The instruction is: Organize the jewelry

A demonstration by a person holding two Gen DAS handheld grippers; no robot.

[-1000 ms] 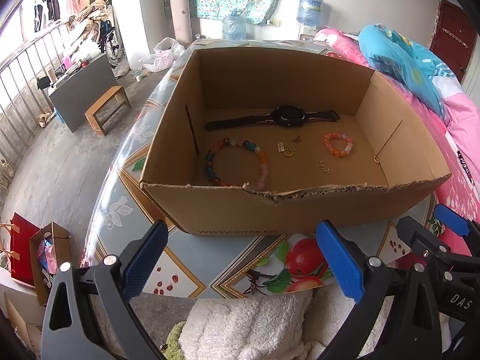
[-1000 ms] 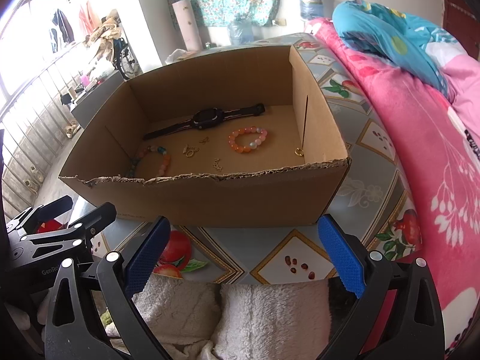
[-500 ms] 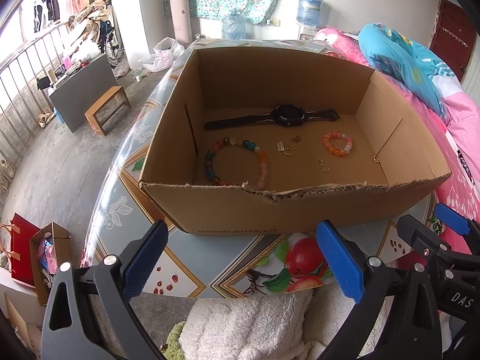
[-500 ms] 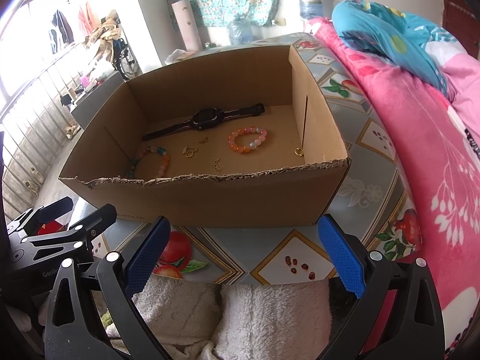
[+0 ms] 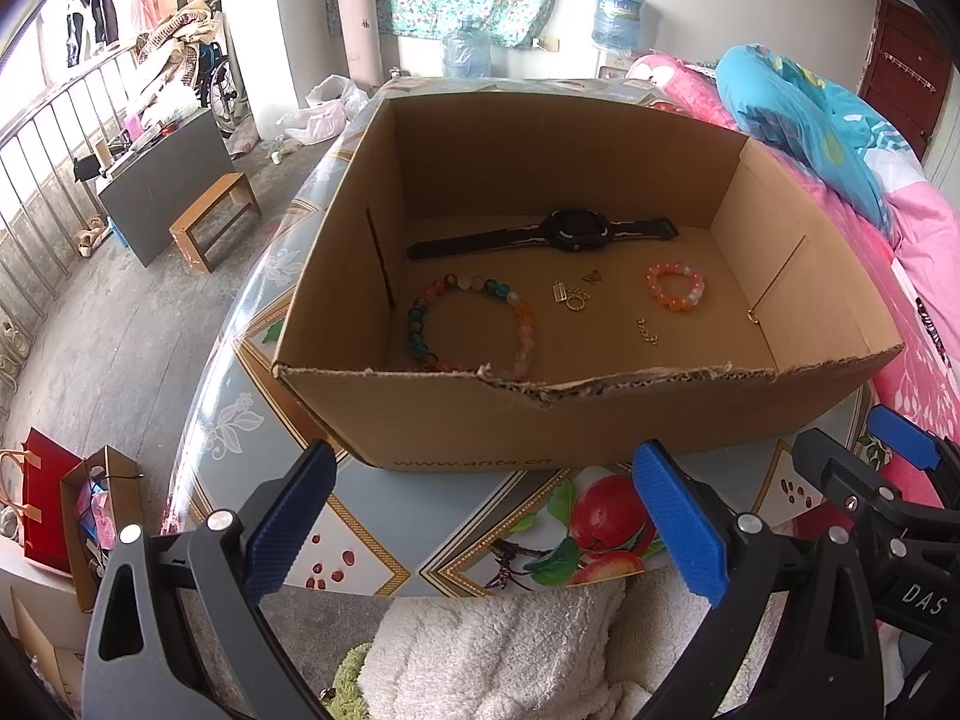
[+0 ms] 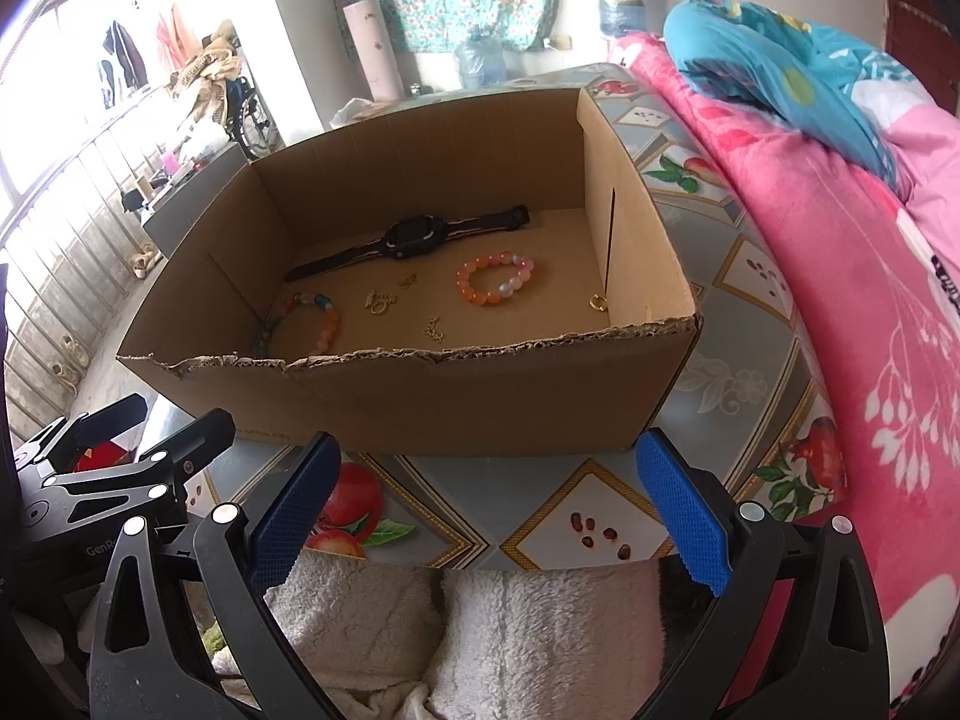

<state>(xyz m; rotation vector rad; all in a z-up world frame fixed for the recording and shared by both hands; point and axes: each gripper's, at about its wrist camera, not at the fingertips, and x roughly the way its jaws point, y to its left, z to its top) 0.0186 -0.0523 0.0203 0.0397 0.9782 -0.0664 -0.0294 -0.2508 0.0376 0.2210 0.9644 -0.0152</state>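
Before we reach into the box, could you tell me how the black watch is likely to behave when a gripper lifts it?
The watch lies flat with its straps spread out, so gripped by the case they would probably droop. Its case looks chunky, so likely the heaviest piece in the cardboard box, yet still light. Being flat, it should slide rather than roll if nudged.

You get bright daylight from the upper left of both frames, blown out there; fisheye bending curves the edges, dark vignette fills the corners, focus stays sharp.
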